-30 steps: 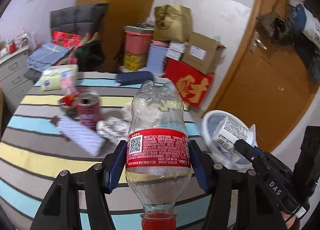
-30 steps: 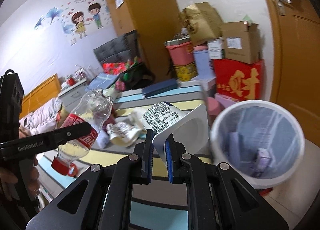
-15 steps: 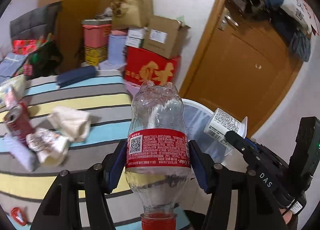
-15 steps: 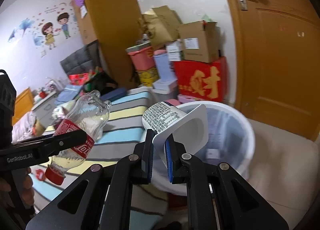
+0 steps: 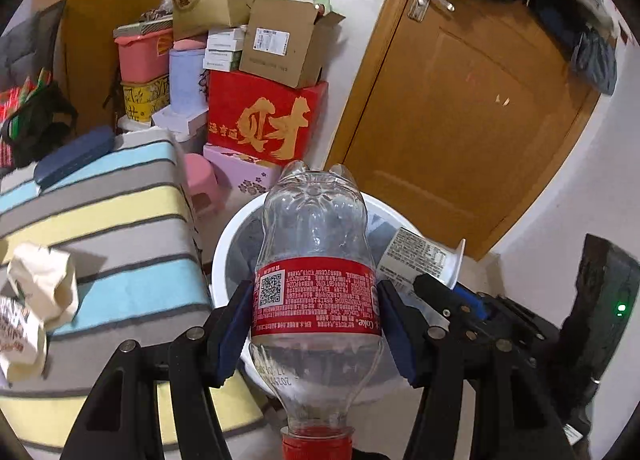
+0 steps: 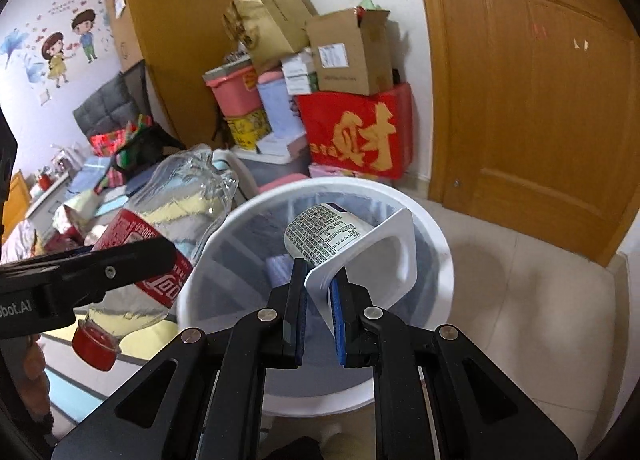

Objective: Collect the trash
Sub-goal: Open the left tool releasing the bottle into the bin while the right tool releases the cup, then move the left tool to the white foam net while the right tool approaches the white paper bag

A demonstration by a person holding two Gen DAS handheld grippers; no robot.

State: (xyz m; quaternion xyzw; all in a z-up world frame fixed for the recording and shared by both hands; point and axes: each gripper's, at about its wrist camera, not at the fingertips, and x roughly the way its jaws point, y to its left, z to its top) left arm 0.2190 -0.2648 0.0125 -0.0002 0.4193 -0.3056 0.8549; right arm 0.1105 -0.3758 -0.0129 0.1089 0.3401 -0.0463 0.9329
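Right wrist view: the right claw (image 6: 319,302) pinches the rim of a white yogurt cup (image 6: 352,238), whose long axis tilts forward and left, directly over the white trash bin (image 6: 434,236) just ahead. Left of it, the left claw (image 5: 316,324) clamps a clear Coke bottle (image 5: 314,260) cap-down, at the bin's near edge. Beyond, crumpled paper (image 5: 44,284) lies on the striped bed (image 5: 120,220).
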